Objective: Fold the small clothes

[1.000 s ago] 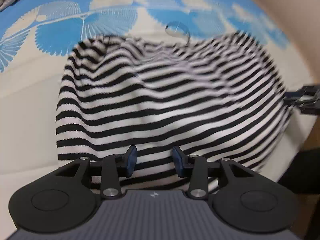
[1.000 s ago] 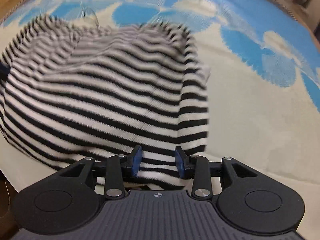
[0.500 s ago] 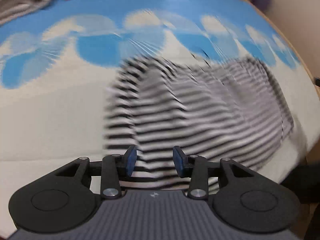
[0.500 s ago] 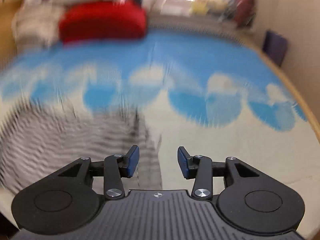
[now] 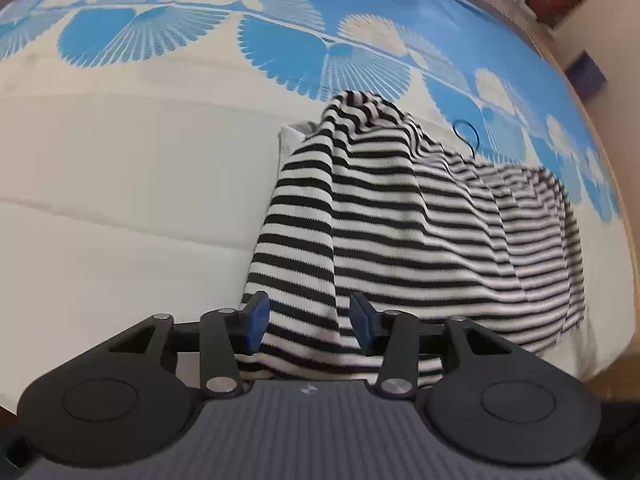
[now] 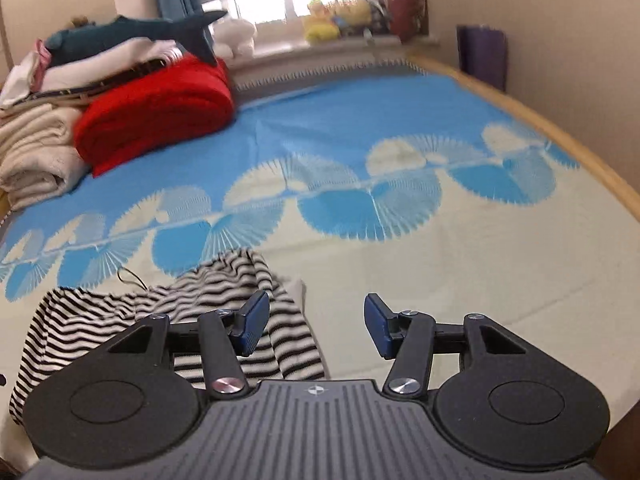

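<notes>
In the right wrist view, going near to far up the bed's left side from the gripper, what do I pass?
right gripper, jaws opening with nothing between them → striped top → black hair tie → red blanket → plush shark on the folded pile.

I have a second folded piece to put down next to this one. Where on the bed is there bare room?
The widest free patch is the cream stretch of the bedspread right of the striped top, reaching the wooden bed edge. The blue band beyond it is also bare. It is crowded at the far left corner: red blanket, stacked towels, plush shark.
</notes>
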`<act>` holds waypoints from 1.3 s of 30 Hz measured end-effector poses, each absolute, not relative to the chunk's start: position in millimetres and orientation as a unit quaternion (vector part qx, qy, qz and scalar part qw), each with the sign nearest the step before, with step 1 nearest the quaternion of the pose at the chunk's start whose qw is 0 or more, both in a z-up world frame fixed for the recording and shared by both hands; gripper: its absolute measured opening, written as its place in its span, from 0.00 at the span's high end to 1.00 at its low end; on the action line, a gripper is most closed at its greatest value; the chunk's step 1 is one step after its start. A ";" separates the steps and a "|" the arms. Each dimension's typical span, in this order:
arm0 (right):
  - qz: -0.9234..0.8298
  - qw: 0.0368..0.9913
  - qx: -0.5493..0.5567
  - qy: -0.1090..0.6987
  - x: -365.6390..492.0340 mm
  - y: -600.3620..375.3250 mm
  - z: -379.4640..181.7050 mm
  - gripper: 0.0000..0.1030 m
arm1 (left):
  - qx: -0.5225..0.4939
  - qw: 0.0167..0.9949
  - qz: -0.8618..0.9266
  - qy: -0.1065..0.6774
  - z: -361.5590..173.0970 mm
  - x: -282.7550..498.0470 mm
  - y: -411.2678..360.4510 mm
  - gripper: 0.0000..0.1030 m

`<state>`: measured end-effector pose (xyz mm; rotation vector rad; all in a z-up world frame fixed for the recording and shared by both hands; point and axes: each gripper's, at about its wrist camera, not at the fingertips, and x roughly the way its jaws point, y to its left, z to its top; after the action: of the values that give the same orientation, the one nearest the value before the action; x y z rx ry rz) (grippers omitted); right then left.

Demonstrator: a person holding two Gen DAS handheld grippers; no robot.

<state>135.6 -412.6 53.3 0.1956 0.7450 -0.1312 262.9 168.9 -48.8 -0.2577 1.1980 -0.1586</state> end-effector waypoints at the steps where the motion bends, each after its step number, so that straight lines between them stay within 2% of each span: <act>1: -0.062 0.925 0.094 0.363 136.8 -411.1 50.7 0.47 | -0.130 0.816 -0.070 0.558 -53.2 263.7 168.7 0.39; 3: -0.062 0.926 0.080 0.365 136.5 -407.6 48.7 0.47 | -0.151 0.813 -0.057 0.559 -63.6 265.9 172.1 0.36; 9: -0.057 0.925 0.069 0.370 136.8 -408.1 46.7 0.47 | -0.183 0.793 -0.031 0.580 -95.0 280.8 178.1 0.36; 26: -0.077 0.920 0.049 0.381 144.3 -423.9 37.4 0.47 | -0.139 0.774 -0.078 0.612 -123.2 316.8 144.3 0.36; 27: -0.078 0.920 0.049 0.382 144.2 -424.6 37.0 0.47 | -0.133 0.777 -0.079 0.611 -123.2 317.0 142.2 0.41; 30: -0.080 0.919 0.048 0.383 144.4 -425.9 36.4 0.47 | -0.116 0.783 -0.102 0.603 -121.5 317.1 134.0 0.79; 34: -0.081 0.919 0.052 0.381 144.8 -424.7 37.1 0.47 | -0.091 0.797 -0.120 0.585 -112.8 310.1 128.1 0.83; 39: -0.075 0.920 0.054 0.380 147.9 -416.0 37.5 0.47 | -0.142 0.813 -0.114 0.553 -95.2 297.6 150.9 0.85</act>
<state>147.9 -416.0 37.5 0.1100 0.7816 -0.1541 297.6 150.9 -95.2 -0.3031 1.1808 -0.2436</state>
